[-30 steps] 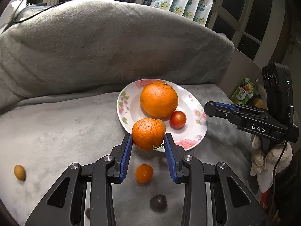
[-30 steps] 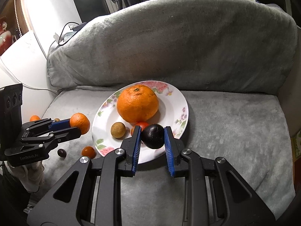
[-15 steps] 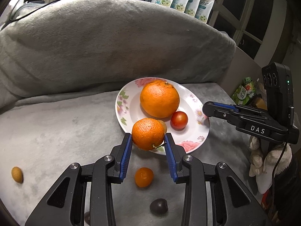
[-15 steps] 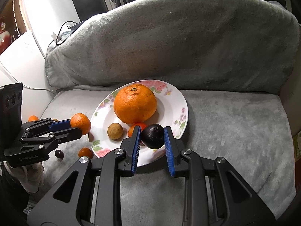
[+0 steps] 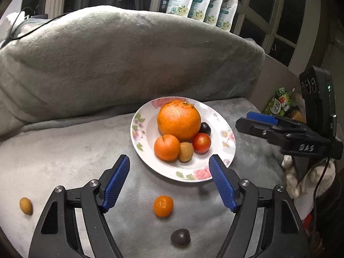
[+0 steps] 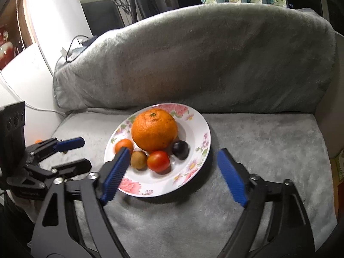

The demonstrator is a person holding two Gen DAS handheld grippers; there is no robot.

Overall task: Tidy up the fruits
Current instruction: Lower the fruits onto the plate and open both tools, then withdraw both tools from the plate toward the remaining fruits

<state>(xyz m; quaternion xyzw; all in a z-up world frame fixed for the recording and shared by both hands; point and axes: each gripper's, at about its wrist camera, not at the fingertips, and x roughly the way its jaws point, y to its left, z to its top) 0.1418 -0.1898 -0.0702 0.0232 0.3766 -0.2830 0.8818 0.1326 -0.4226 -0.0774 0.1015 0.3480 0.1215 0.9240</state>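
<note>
— Where has the fruit ended up?

— Mostly on the flowered plate (image 5: pixel 225 133), which sits on the grey blanket (image 5: pixel 64 150) over the sofa seat. The big orange (image 5: pixel 178 119) is toward twelve o'clock on the plate. Around its near side, from eight o'clock round to three: a small mandarin (image 5: pixel 166 148), a brownish longan-like fruit (image 5: pixel 186 151), a red tomato (image 5: pixel 201 143), and a dark plum (image 5: pixel 204 128) tucked against the orange.

— And the tongs?

— The left tongs (image 5: pixel 169 182) are opening, their blue pads spread wide and gripping nothing; they hang just short of the plate's six o'clock rim. The right tongs (image 6: pixel 172 172) are opening as well (that view is a bit blurred), with nothing pressed between the pads. Seen from the right wrist, the plate's near half shows between the spread fingers, and the left pad (image 6: pixel 115 172) overlaps the mandarin (image 6: pixel 123 145) in view; I cannot tell whether it touches.

— Anything still off the plate?

— Yes, on the blanket. From the left wrist view, a little orange kumquat-sized fruit (image 5: pixel 163 206) lies at six o'clock below the plate, a dark plum-like one (image 5: pixel 180 237) nearer still, and a small tan fruit (image 5: pixel 25 206) well apart at about eight o'clock.

— What's behind?

— The blanket-draped sofa back (image 6: pixel 193 64), with floral pouches (image 5: pixel 204 2) standing above it.
</note>
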